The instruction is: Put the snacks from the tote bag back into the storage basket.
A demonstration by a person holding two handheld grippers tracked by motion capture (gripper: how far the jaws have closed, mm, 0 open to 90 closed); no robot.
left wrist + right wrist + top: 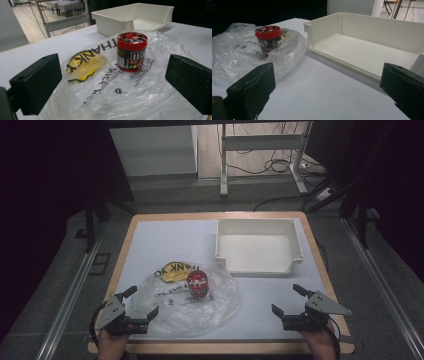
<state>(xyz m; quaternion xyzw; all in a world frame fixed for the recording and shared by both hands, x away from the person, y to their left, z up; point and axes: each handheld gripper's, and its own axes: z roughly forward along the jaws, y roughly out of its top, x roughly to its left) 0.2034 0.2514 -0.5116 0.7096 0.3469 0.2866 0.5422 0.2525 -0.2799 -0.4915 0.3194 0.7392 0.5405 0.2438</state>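
Both grippers wide open at the near edge, nothing in hand.

Left gripper (pixel 141 307) sits at the near left, jaws spread wide and empty, right at the rim of the bag (pixel 220 307). Right gripper (pixel 291 300) is well apart at the near right, jaws just as wide, holding nothing. Farther in, the tub (pixel 198 284) stands upright on the crumpled bag, red lid up. Beyond, toward the far right, the white tray (pixel 260 226) rests on the table (pixel 165 232).

Bare table (pixel 260 305) is left open in front of the white tray (pixel 258 245); left of the tray, passage is blocked by the candy jar (pixel 198 284) standing on the crumpled plastic bag (pixel 220 307).
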